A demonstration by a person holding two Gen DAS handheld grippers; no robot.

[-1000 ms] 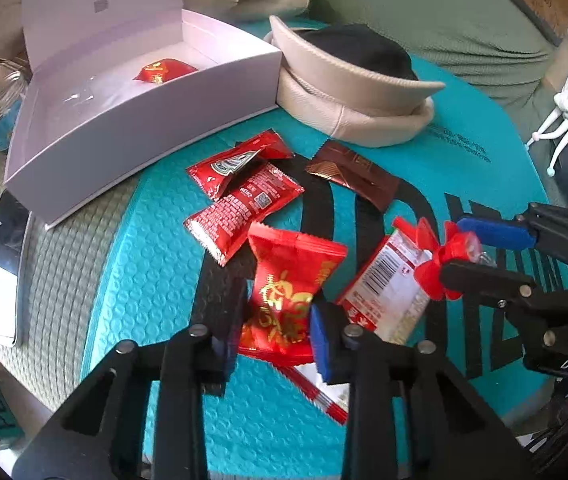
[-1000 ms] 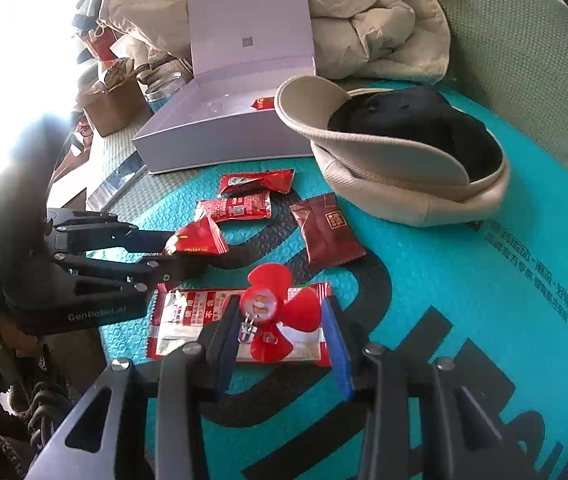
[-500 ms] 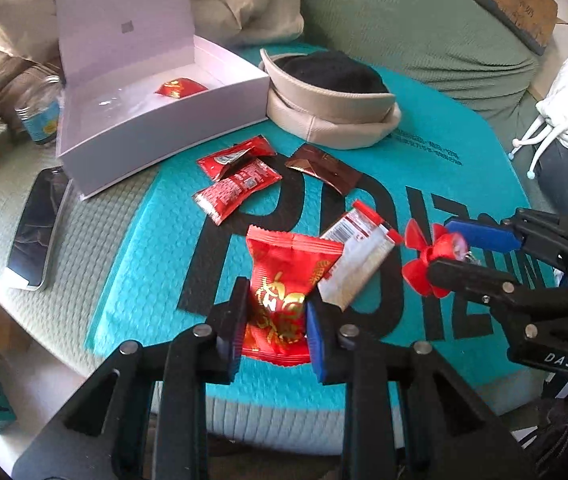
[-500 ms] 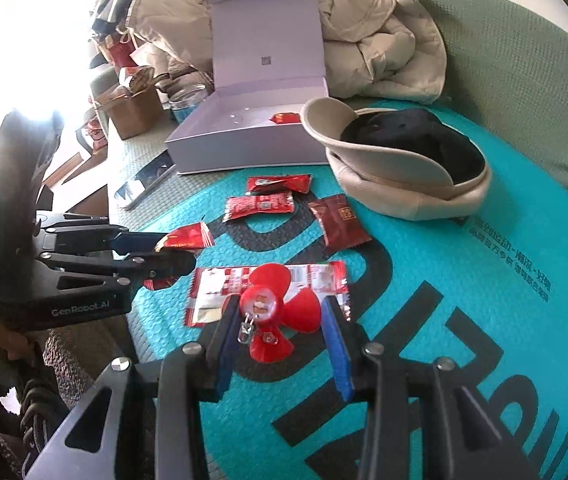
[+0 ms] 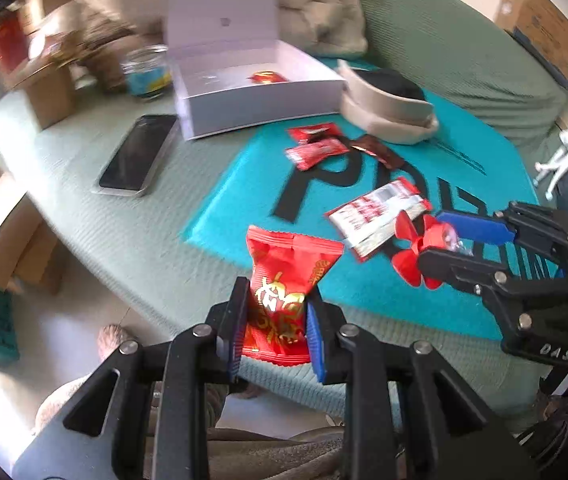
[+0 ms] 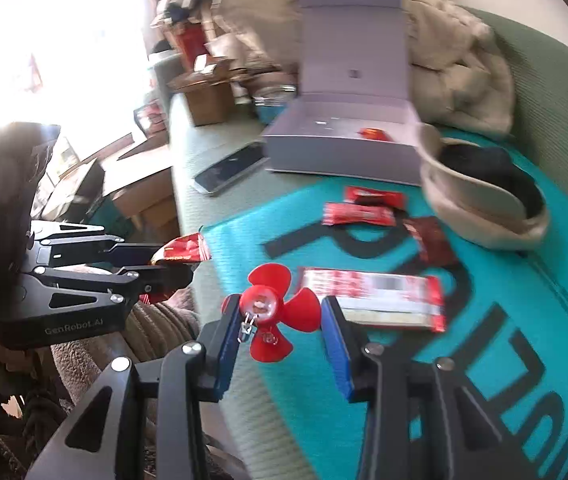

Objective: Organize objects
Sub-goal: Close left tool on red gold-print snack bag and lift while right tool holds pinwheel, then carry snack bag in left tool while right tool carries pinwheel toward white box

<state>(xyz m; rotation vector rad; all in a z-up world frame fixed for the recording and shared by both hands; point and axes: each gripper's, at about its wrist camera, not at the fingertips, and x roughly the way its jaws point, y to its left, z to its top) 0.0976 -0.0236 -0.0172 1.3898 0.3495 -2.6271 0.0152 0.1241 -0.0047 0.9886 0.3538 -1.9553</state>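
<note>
My left gripper (image 5: 276,320) is shut on a red snack packet with gold print (image 5: 284,280) and holds it in the air over the near edge of the bed; it also shows in the right wrist view (image 6: 182,249). My right gripper (image 6: 282,330) is shut on a small red fan toy (image 6: 272,312), held above the teal mat (image 6: 484,360); the toy shows in the left wrist view (image 5: 416,248) too. An open white box (image 5: 252,92) holds one red packet (image 5: 266,77). A long red-and-white wrapper (image 5: 380,212) and three small sachets (image 5: 320,148) lie on the mat.
A beige cap (image 5: 388,108) lies right of the box. A phone (image 5: 136,156) lies on the green cover left of the mat. A glass jar (image 5: 146,74), cardboard boxes (image 5: 44,80) and a crumpled jacket (image 6: 456,68) stand behind.
Both grippers have pulled back and up from the mat with their objects. The left gripper carried the red packet left, off the mat toward the bed's edge.
</note>
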